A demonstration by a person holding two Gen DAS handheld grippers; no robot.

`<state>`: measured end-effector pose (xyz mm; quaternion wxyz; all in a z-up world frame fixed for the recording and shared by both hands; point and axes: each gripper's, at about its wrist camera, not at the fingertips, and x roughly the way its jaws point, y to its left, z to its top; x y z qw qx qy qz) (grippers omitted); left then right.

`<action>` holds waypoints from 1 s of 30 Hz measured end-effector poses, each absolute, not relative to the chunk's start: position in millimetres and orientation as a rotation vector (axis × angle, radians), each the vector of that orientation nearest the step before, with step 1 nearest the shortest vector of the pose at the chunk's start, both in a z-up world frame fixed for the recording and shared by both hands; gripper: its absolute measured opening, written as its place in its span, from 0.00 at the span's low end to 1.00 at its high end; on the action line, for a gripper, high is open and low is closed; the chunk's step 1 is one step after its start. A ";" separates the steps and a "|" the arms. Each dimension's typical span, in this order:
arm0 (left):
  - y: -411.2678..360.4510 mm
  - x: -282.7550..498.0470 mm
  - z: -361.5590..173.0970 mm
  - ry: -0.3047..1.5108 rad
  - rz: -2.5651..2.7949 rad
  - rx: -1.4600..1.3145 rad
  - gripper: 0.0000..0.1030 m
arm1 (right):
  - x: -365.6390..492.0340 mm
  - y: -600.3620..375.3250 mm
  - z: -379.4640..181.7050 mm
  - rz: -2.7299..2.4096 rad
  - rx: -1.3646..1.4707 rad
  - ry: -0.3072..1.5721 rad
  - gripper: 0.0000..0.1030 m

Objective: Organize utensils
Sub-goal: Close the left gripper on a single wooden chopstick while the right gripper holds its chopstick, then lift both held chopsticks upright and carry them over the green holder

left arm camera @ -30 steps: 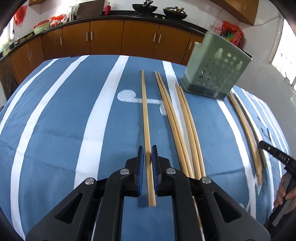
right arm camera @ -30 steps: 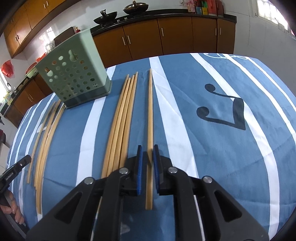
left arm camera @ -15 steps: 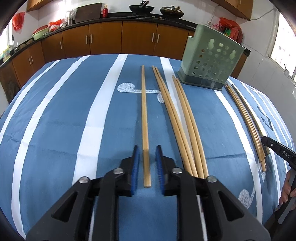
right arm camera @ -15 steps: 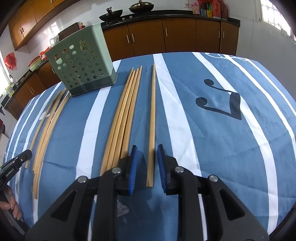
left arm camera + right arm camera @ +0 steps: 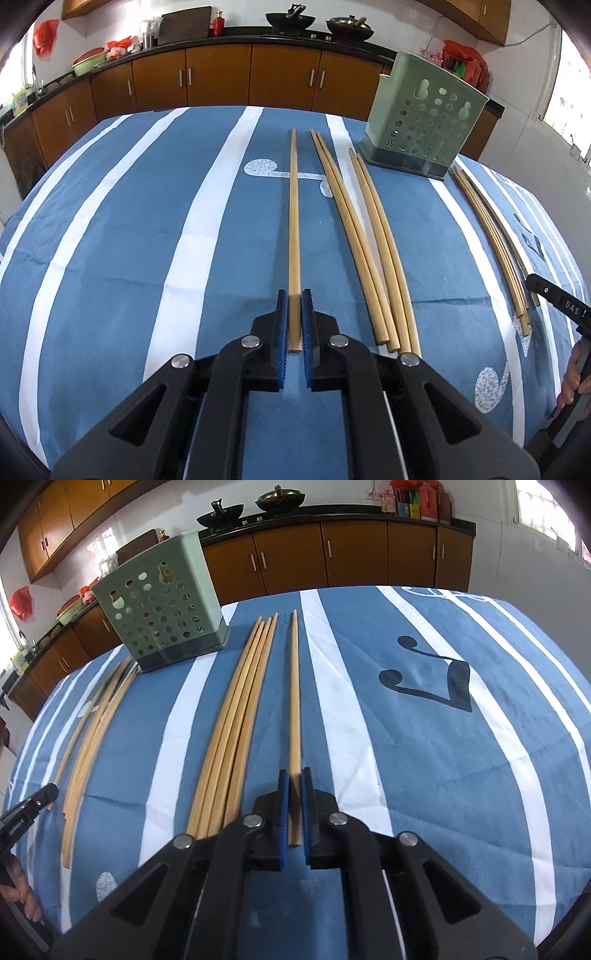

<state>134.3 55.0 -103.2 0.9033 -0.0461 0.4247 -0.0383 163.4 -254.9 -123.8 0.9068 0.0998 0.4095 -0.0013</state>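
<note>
In the left wrist view my left gripper (image 5: 294, 293) is shut on the near end of a single wooden chopstick (image 5: 293, 214) lying on the blue striped cloth. A bundle of several chopsticks (image 5: 365, 236) lies to its right, and a green perforated utensil holder (image 5: 421, 118) stands at the back right. In the right wrist view my right gripper (image 5: 294, 773) is shut on the near end of a single chopstick (image 5: 294, 686). A bundle of chopsticks (image 5: 240, 716) lies to its left, with the green holder (image 5: 162, 609) at the back left.
More chopsticks lie beside the holder, at the right in the left wrist view (image 5: 491, 236) and at the left in the right wrist view (image 5: 92, 723). The other gripper's tip shows at each frame's edge (image 5: 554, 299) (image 5: 26, 808). Kitchen cabinets (image 5: 221, 74) stand behind the table.
Both grippers opened half a second ago and pulled back to the chopsticks' near ends. Now both have closed on those ends again.
</note>
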 end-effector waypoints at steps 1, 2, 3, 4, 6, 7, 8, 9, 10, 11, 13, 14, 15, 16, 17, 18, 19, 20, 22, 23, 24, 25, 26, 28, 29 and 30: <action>56.0 134.1 -101.1 0.877 -0.081 -0.101 0.07 | 161.7 -255.7 -120.2 -0.003 0.210 0.832 0.07; 56.8 133.5 -98.4 0.869 -0.082 -0.104 0.07 | 158.7 -257.1 -112.5 -0.004 0.212 0.805 0.07; 57.9 132.7 -93.7 0.855 -0.084 -0.105 0.07 | 156.7 -257.7 -107.6 -0.006 0.212 0.787 0.07; 59.5 130.9 -85.7 0.829 -0.087 -0.108 0.07 | 154.5 -259.0 -101.0 -0.008 0.210 0.765 0.07; 63.0 128.0 -71.3 0.782 -0.091 -0.115 0.07 | 149.5 -262.3 -83.0 -0.014 0.206 0.707 0.07; 66.0 126.2 -59.1 0.745 -0.090 -0.123 0.07 | 148.3 -263.5 -78.1 -0.015 0.206 0.691 0.07; 68.4 125.1 -51.2 0.720 -0.090 -0.131 0.07 | 146.3 -265.2 -70.3 -0.016 0.207 0.666 0.07; 71.5 124.4 -41.4 0.690 -0.090 -0.144 0.07 | 143.8 -266.7 -61.9 -0.018 0.208 0.637 0.07; 74.1 124.0 -34.0 0.667 -0.088 -0.154 0.07 | 142.2 -268.5 -53.7 -0.018 0.208 0.609 0.07; 76.8 123.6 -26.5 0.645 -0.086 -0.165 0.07 | 140.8 -269.9 -45.4 -0.018 0.209 0.580 0.07; 82.0 123.7 -8.8 0.592 -0.080 -0.184 0.07 | 138.1 -272.3 -32.5 -0.018 0.210 0.536 0.07; 84.1 123.7 -1.0 0.568 -0.075 -0.188 0.07 | 137.7 -273.7 -24.3 -0.018 0.211 0.509 0.07; 86.2 124.3 7.0 0.544 -0.072 -0.192 0.07 | 137.9 -274.5 -17.0 -0.017 0.212 0.487 0.07; 87.8 126.7 13.4 0.526 -0.070 -0.195 0.07 | 137.9 -275.7 -9.3 -0.016 0.213 0.461 0.07; 88.9 127.7 18.5 0.514 -0.069 -0.197 0.07 | 137.7 -276.6 -3.1 -0.016 0.214 0.443 0.07; 89.2 127.8 22.7 0.504 -0.068 -0.199 0.07 | 137.5 -276.3 1.4 -0.016 0.216 0.431 0.07; 90.2 129.2 29.2 0.487 -0.066 -0.201 0.07 | 137.9 -276.9 5.7 -0.016 0.218 0.420 0.07; 91.0 130.9 33.7 0.477 -0.063 -0.203 0.07 | 139.5 -277.4 10.9 -0.014 0.221 0.409 0.07; 92.9 132.9 42.4 0.458 -0.058 -0.206 0.07 | 142.0 -278.5 17.6 -0.011 0.225 0.393 0.07; 93.3 134.5 45.1 0.452 -0.057 -0.207 0.07 | 143.2 -278.7 21.1 -0.012 0.224 0.384 0.07; 93.7 136.6 49.7 0.443 -0.056 -0.208 0.07 | 143.5 -278.2 24.4 -0.013 0.221 0.375 0.07; 93.1 139.2 51.2 0.439 -0.057 -0.207 0.07 | 143.2 -278.0 27.3 -0.015 0.220 0.369 0.07; 92.8 141.0 53.9 0.434 -0.057 -0.206 0.07 | 144.9 -278.4 30.3 -0.015 0.220 0.364 0.07; 92.4 143.3 57.2 0.428 -0.055 -0.202 0.07 | 146.9 -278.3 32.7 -0.015 0.220 0.361 0.07; 91.8 144.1 58.3 0.425 -0.054 -0.198 0.07 | 148.1 -278.5 34.3 -0.014 0.221 0.360 0.07; 91.2 145.9 59.8 0.424 -0.052 -0.196 0.07 | 149.6 -279.0 36.3 -0.014 0.222 0.358 0.07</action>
